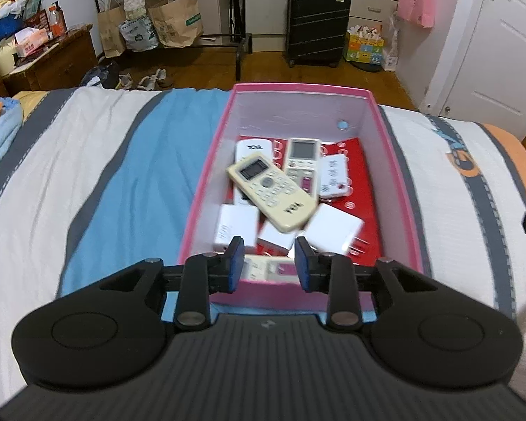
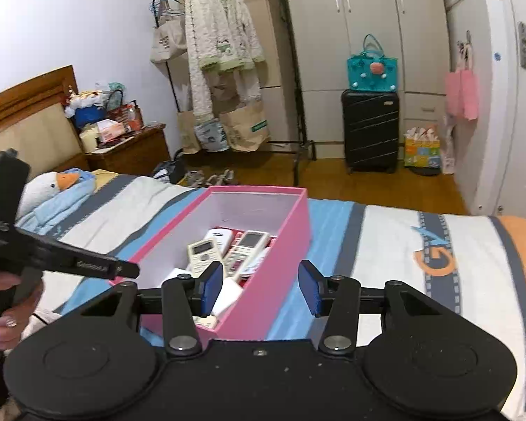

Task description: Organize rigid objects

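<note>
Here the left gripper [image 1: 269,261] hangs above the near end of the pink box [image 1: 399,182], its blue pads parted a little way with nothing between them; the right gripper [image 2: 260,286] stands wider, also empty, over the box's near right wall. Just beyond the left pads a cream remote [image 1: 271,189] lies slantwise across the other contents, which suggests it was dropped in, not laid flat. Under and around it sit two more remotes [image 1: 301,161], white charger plugs [image 1: 333,229] and a small white card on the red lining, so the rigid items appear gathered in one container on the striped bedcover [image 1: 87,161].

The left wrist view looks down into the box and shows the plugs clearly. The right wrist view hides them behind its own finger, but alone shows the hand [image 2: 3,319] on the left tool's handle and a plush duck [image 2: 52,182] by the headboard.
</note>
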### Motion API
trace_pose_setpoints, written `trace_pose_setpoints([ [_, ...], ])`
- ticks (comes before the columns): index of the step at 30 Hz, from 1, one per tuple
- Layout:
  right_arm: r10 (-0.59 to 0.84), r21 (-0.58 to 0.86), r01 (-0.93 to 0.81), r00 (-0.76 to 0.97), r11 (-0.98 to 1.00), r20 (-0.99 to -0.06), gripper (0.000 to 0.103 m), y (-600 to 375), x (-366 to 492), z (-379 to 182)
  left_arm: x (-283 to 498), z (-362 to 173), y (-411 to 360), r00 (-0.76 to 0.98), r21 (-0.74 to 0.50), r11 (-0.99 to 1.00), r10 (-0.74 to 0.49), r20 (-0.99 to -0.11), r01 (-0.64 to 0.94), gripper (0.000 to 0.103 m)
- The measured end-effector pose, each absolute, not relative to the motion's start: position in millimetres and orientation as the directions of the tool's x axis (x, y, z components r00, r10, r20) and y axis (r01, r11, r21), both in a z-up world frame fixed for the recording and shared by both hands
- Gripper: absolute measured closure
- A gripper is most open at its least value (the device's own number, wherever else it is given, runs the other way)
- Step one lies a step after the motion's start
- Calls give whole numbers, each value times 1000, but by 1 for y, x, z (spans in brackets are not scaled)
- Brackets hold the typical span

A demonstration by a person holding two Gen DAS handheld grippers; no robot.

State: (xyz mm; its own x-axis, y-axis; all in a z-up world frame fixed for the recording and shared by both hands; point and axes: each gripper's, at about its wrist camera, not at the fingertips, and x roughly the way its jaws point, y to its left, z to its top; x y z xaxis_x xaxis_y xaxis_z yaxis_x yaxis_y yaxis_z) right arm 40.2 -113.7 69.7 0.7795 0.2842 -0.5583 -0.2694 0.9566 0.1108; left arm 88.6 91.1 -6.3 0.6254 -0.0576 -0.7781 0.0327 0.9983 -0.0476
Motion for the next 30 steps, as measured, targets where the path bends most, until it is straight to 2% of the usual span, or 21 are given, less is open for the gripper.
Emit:
trace_pose_setpoints([
  [4, 257, 81, -256, 792, 963, -554, 45, -121, 30, 72, 73, 1, 76, 632, -50, 998, -68, -772, 46, 67],
  [6, 251, 84, -248, 792, 965, -556, 45, -125, 26, 72, 64, 3, 67, 635, -53, 997, -81, -768, 64, 60],
  [22, 170, 45, -177, 799, 983, -577, 40, -142, 2, 68, 29, 8, 26, 641, 7, 995, -57, -766, 96, 57],
  [24, 158, 43, -164, 800, 986, -579, 40, -145, 3, 70, 26, 9, 23, 643, 11, 994, -59, -763, 105, 53],
  [30, 101, 17, -114, 789, 993, -606, 27, -147, 2, 70, 16, 13, 16, 658, 22, 993, -61, -751, 117, 47],
])
